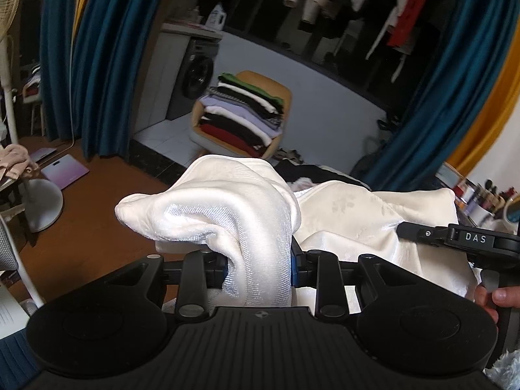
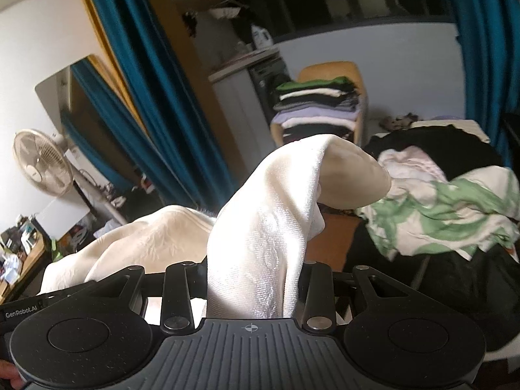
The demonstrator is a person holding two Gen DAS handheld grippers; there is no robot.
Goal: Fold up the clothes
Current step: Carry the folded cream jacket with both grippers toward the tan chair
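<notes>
A white satin garment with a faint flower pattern is held up in the air between both grippers. My left gripper is shut on one bunched edge of it; the fabric hides the fingertips. My right gripper is shut on another bunched edge of the same garment, fingertips hidden too. In the left wrist view the right gripper shows at the right, against the hanging cloth.
A yellow chair holds a stack of folded clothes, also in the right wrist view. Unfolded clothes, white, green-patterned and black, lie in a heap at the right. A standing fan, blue curtains and a washing machine surround.
</notes>
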